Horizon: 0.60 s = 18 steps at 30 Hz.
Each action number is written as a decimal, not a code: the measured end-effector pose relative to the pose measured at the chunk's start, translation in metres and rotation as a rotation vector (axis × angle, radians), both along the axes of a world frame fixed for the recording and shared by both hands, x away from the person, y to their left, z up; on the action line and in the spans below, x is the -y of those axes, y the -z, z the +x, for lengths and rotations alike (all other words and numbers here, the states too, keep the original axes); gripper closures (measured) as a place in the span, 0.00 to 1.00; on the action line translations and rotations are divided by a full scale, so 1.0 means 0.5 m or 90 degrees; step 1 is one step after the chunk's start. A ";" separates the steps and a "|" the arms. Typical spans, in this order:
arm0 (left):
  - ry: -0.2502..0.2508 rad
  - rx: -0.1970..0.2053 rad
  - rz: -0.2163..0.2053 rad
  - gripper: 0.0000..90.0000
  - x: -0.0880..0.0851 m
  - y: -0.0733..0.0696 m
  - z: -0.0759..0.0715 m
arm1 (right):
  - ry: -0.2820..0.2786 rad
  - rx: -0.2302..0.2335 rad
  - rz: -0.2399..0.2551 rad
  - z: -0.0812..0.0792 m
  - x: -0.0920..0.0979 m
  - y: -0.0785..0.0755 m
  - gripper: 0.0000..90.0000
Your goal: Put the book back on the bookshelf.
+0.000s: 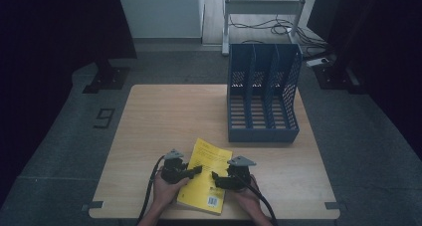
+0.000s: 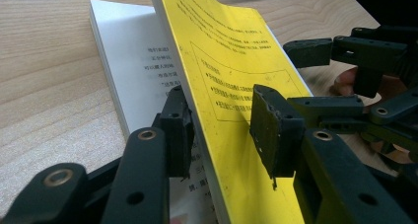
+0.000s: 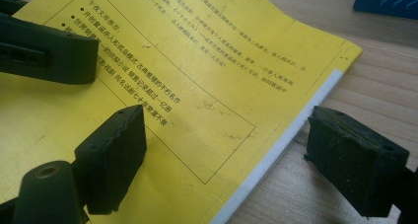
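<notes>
At the near edge of the wooden table (image 1: 149, 121), two hands side by side, left hand (image 1: 166, 186) and right hand (image 1: 246, 191), each around a black gripper, both reaching onto a yellow book (image 1: 211, 154). On the book's left side, the left gripper (image 2: 222, 125), jaws about half apart, astride a lifted wad of yellow cover and pages: one pad (image 2: 177, 120) tucked beneath, against the underside, over the bared white printed page; the other pad (image 2: 273, 130) over the yellow face, seemingly a little off it, so no firm clamp to be seen. Cover tilted steeply up from the pages below. On the book's right side, the right gripper (image 3: 226, 150), jaws spread wide and gripping nothing: one pad (image 3: 113, 160) hovering over the yellow cover near a boxed block of print, the other (image 3: 355, 160) out past the book's white page edge, above bare wood. Book's right edge thus between these two pads, touched by neither as far as can be told. Beyond the book, toward the table's far right corner and well apart from it, a blue file rack (image 1: 263, 96) with three upright slots, open side facing the hands.
</notes>
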<state>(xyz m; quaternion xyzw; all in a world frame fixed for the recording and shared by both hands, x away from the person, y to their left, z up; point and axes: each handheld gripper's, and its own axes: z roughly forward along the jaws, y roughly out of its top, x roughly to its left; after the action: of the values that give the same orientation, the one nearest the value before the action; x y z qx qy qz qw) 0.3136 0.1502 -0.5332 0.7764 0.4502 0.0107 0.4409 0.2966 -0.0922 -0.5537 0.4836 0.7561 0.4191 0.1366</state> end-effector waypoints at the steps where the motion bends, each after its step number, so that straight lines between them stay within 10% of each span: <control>1: 0.000 0.000 0.001 0.69 0.000 0.001 0.000 | 0.000 0.000 0.000 0.000 0.000 0.000 0.16; 18: 0.008 0.003 -0.014 0.73 0.005 0.000 -0.004 | -0.001 0.000 0.002 0.000 0.001 0.000 0.16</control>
<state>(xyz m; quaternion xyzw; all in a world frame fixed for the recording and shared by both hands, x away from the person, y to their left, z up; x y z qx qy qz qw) 0.3118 0.1477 -0.5334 0.7744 0.4443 0.0048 0.4504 0.2967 -0.0926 -0.5538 0.4831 0.7560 0.4203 0.1359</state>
